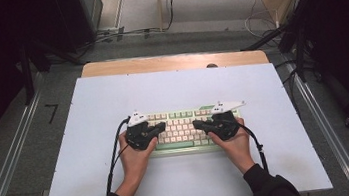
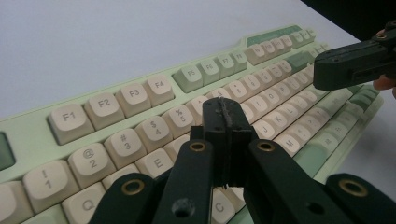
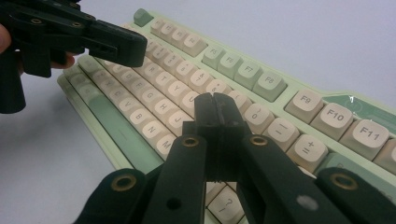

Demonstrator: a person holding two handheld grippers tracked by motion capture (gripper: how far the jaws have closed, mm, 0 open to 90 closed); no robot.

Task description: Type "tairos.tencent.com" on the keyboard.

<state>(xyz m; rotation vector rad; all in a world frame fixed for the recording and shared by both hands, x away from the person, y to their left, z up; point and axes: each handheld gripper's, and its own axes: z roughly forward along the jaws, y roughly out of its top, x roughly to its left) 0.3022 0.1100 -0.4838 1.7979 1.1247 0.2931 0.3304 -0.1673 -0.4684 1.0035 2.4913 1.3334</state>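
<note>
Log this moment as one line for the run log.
scene: keyboard on white table | left gripper: shut, empty, over the keys | right gripper: shut, empty, over the keys | contact with keys: unclear
</note>
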